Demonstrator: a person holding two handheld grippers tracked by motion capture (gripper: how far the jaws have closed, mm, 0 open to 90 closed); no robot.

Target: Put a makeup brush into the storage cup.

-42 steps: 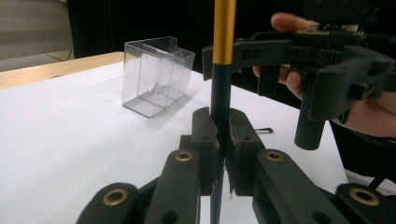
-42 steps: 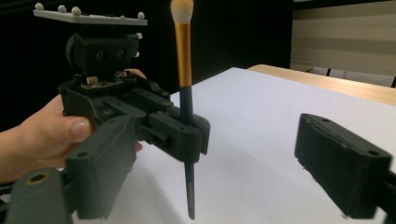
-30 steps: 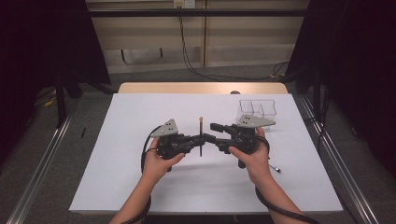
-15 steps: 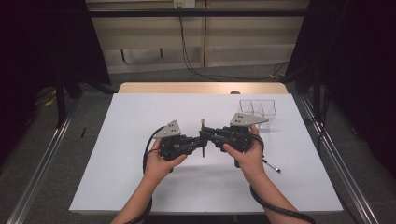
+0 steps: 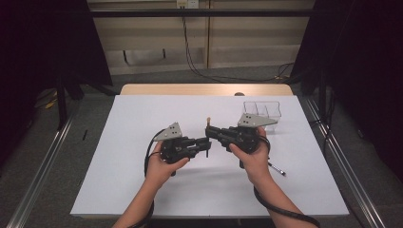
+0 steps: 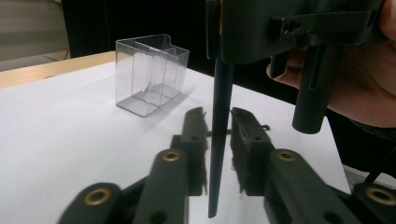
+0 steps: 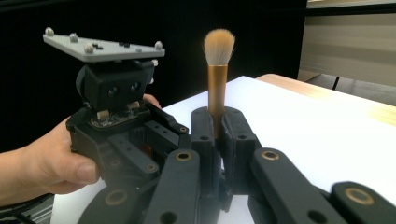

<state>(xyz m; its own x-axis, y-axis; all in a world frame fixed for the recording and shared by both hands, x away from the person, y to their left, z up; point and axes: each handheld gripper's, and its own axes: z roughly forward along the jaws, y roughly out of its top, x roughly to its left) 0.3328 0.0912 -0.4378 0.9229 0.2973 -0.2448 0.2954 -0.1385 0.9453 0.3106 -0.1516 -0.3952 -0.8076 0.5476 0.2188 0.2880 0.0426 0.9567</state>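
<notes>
A makeup brush [image 5: 207, 121] stands upright at mid-table, with pale bristles on top, a gold ferrule and a dark handle. My right gripper [image 5: 209, 132] is shut on it just below the ferrule; the right gripper view has the brush [image 7: 218, 70] rising from between the closed jaws of the right gripper [image 7: 218, 126]. My left gripper [image 5: 207, 145] faces it from the left and slightly lower. In the left gripper view the handle [image 6: 219, 140] hangs down between the left gripper's [image 6: 218, 116] parted jaws, with a narrow gap on each side.
A clear plastic box with several compartments [image 5: 262, 109] stands at the back right of the white sheet [image 5: 142, 118]; in the left gripper view that box [image 6: 150, 74] is beyond the jaws. A thin dark stick [image 5: 276, 170] lies by my right wrist.
My left gripper has shifted right, bringing its jaws around the hanging handle. The right gripper has moved slightly left and away from me, with the brush still upright in it.
</notes>
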